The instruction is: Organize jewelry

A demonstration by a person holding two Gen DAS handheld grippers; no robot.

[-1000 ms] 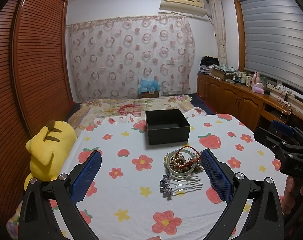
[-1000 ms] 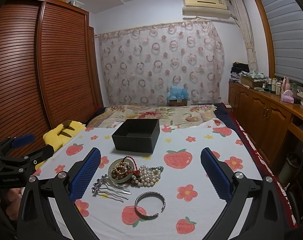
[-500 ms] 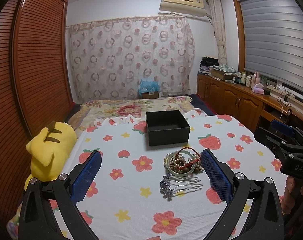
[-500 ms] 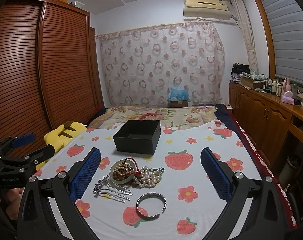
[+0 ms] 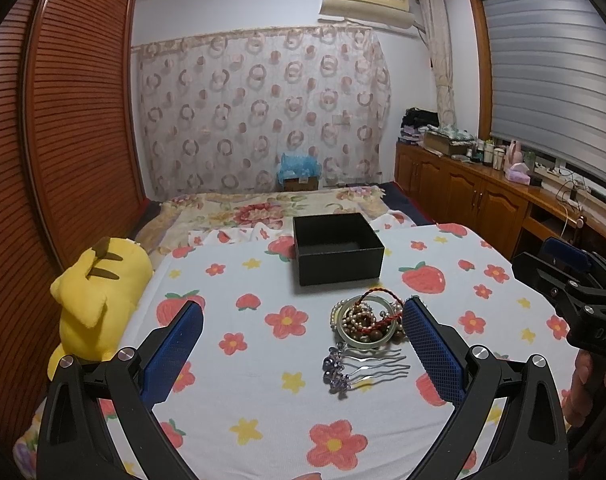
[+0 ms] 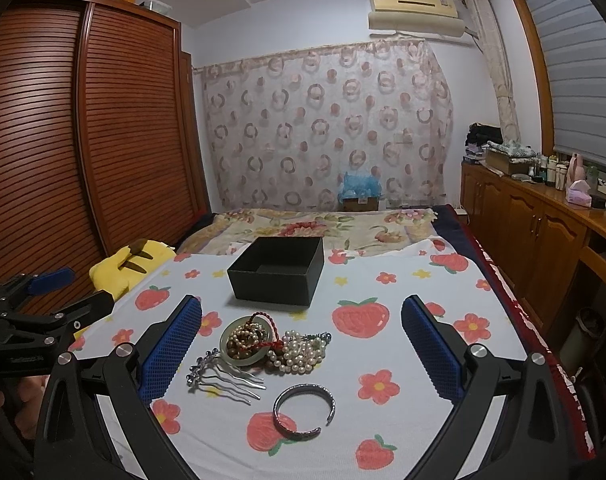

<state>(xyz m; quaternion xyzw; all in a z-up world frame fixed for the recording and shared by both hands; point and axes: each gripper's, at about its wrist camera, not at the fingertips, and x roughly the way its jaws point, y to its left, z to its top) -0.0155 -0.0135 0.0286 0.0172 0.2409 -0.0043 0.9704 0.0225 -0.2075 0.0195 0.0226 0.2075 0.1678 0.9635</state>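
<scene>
An open black box [image 5: 337, 248] [image 6: 277, 274] stands on the flowered bedspread. Just in front of it lies a jewelry pile [image 5: 367, 322] [image 6: 275, 340]: a jade bangle, a red cord bracelet, brown beads and white pearls. A silver hair comb [image 5: 363, 368] [image 6: 223, 380] lies nearer me. A silver cuff bracelet [image 6: 304, 412] lies nearest, seen only in the right wrist view. My left gripper [image 5: 303, 352] is open and empty above the bed, left of the pile. My right gripper [image 6: 301, 348] is open and empty, with the pile between its fingers further ahead.
A yellow plush toy [image 5: 99, 292] lies at the bed's left edge beside the wooden wardrobe [image 5: 43, 160]. Wooden cabinets [image 6: 543, 236] with bottles run along the right wall. A floral blanket [image 6: 323, 228] covers the far bed.
Both views have shifted very slightly; the right gripper has moved a little nearer the jewelry. Nothing was grasped or moved.
</scene>
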